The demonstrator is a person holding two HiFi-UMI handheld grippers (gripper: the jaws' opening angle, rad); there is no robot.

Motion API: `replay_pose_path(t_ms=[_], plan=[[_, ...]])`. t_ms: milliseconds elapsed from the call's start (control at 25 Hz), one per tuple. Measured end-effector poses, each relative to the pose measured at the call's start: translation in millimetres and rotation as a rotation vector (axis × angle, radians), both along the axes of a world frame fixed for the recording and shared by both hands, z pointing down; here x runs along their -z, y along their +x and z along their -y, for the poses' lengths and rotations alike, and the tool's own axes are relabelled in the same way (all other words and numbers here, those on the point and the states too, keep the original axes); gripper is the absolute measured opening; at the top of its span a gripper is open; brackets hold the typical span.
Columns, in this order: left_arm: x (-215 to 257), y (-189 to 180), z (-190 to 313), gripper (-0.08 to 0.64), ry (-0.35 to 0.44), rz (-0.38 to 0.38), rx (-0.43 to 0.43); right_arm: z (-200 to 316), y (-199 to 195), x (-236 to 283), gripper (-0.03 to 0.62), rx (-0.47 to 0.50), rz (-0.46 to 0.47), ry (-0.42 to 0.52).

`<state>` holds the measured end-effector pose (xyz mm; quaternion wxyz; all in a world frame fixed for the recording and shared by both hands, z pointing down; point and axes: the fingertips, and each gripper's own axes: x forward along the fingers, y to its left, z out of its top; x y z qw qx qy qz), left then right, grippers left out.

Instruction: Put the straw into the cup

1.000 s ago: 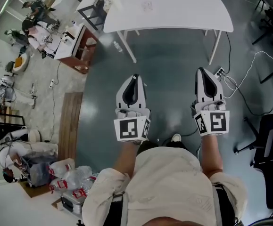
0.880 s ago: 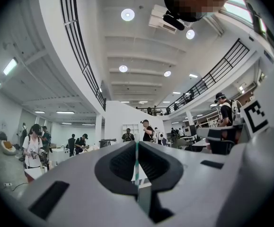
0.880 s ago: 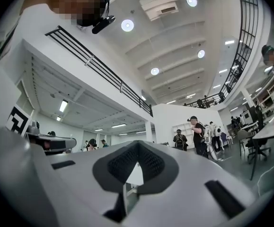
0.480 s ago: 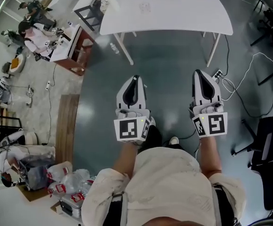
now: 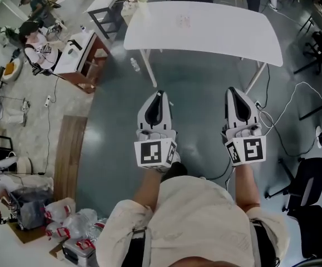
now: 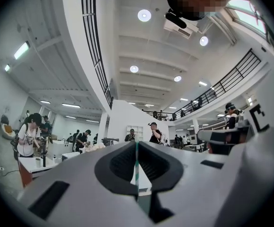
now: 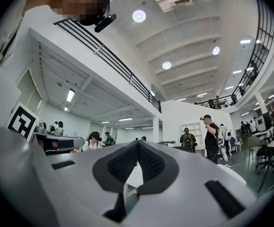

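Closer comes the white table (image 5: 222, 29), now lower in the head view than half a second ago, while both grippers hold much the same spot out front. Nearest, the person's forearms reach forward from a pale shirt (image 5: 199, 216). Left gripper (image 5: 159, 92) is clamped shut on the straw (image 6: 136, 167), a thin teal-and-white striped line standing upright in the seam between its pads. Right gripper (image 5: 234, 90) is closed too, pads meeting at the tip with nothing between them. Both hang over the dark grey-green floor (image 5: 197, 77), well apart and short of the table's near edge. On the tabletop sits one faint clear object (image 5: 183, 20), too small to tell whether it's the cup.
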<state>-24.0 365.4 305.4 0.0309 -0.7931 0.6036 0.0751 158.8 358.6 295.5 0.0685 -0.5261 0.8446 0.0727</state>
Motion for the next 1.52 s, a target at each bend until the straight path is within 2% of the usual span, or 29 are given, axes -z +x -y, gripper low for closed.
replay_pose_path(t_ms=[320, 800, 1160, 1520], plan=[[1, -76, 62, 0.015, -0.002, 0.003, 0.029, 70, -77, 4, 0.000, 0.027, -0.017, -0.012], [1, -143, 127, 0.015, 0.001, -0.010, 0.008, 135, -142, 6, 0.000, 0.001, -0.023, -0.013], [-7, -144, 155, 0.014, -0.010, -0.016, -0.003, 158, -139, -5, 0.000, -0.017, -0.021, -0.030], [-2, -102, 231, 0.015, 0.009, 0.009, -0.017, 236, -93, -6, 0.000, -0.042, 0.045, 0.000]])
